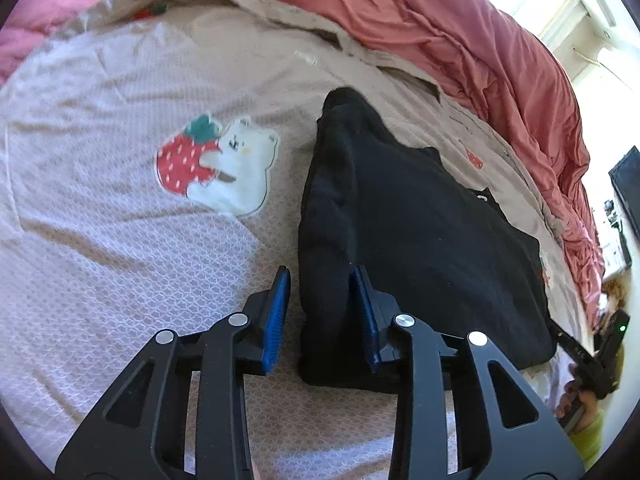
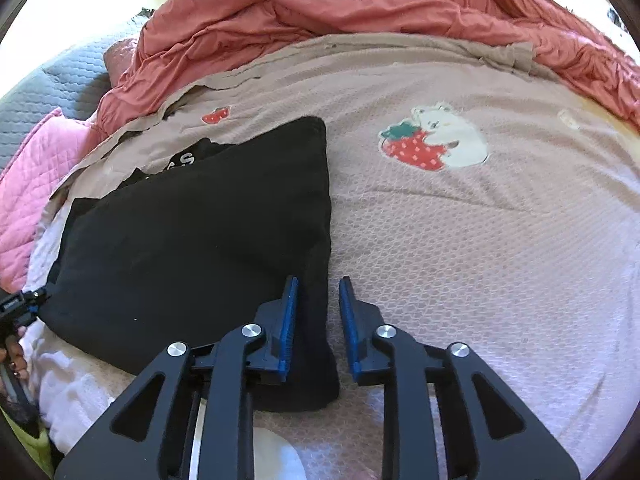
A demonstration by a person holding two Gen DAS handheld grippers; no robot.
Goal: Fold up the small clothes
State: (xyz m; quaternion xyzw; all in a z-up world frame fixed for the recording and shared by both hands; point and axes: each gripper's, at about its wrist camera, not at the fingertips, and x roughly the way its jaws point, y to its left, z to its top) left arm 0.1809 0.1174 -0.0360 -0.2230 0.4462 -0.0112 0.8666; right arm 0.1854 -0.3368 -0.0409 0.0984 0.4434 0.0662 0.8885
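A black garment (image 1: 420,240) lies folded on a beige blanket (image 1: 120,240) on the bed; it also shows in the right wrist view (image 2: 192,240). My left gripper (image 1: 322,280) is open, its jaws straddling the garment's near left edge. My right gripper (image 2: 318,288) is open, its jaws straddling the garment's near right edge (image 2: 316,320). Each gripper shows at the far side of the other's view: the right one (image 1: 600,356), the left one (image 2: 16,304).
The blanket (image 2: 480,260) has a strawberry-and-bear patch (image 1: 216,164), also in the right wrist view (image 2: 434,142). A crumpled red duvet (image 1: 460,40) lies along the far side (image 2: 320,4). A pink quilt (image 2: 36,184) lies at the left.
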